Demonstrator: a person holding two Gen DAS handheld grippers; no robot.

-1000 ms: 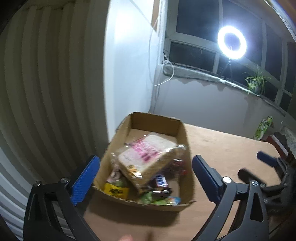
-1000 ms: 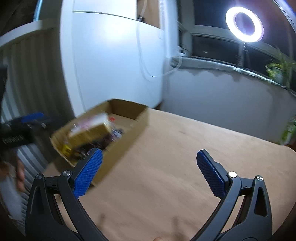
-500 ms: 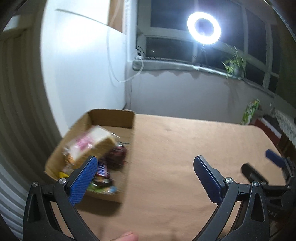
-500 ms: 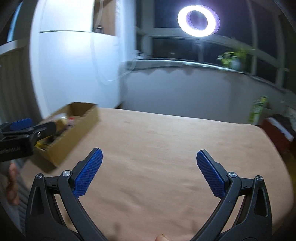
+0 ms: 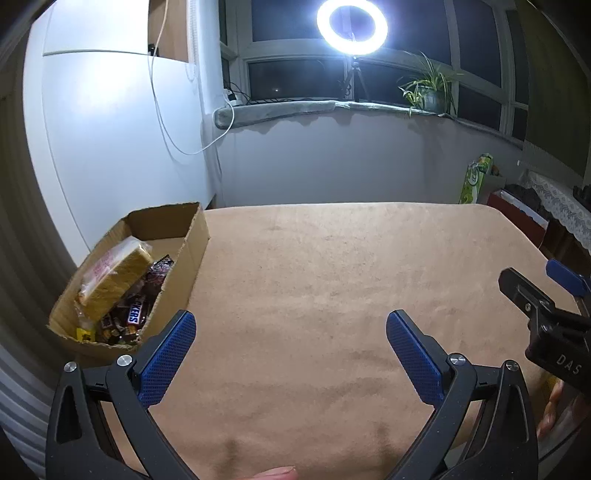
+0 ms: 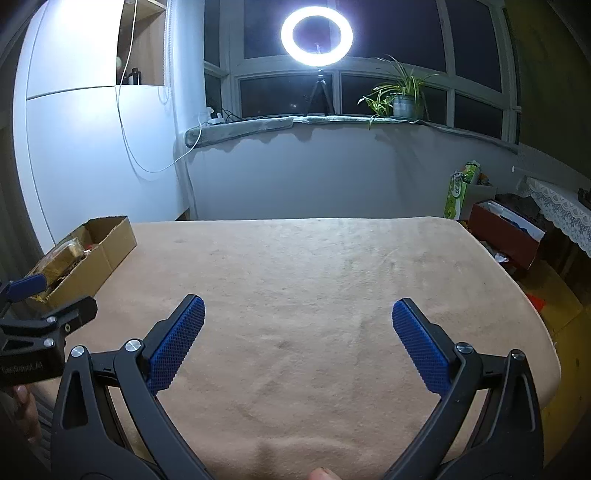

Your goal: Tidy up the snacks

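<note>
Indoors at night, two hand-held grippers hover over a tan-covered table [image 5: 332, 280]. Low in the left wrist frame, the left gripper [image 5: 290, 328] has its blue-padded fingers [image 5: 166, 356] spread wide with nothing between them. The right gripper [image 6: 298, 317] fills the bottom of the right wrist frame, equally wide and empty, over bare tabletop.

At the left edge of the left wrist frame sits an open cardboard box [image 5: 192, 243] on the table's corner, filled with snacks: a wrapped loaf of sliced bread [image 5: 114, 278] lies tilted on top of a heap of candy bars, a Snickers bar [image 5: 135, 314] among them. From the right wrist camera the same box appears at middle left, partly hidden by the other gripper's body.

A ring light [image 6: 316, 34] on a tripod glares at top centre against dark windows, with a potted plant [image 6: 400, 94] on the sill to its right. A green carton [image 6: 458, 192] stands beyond the table's right side.
</note>
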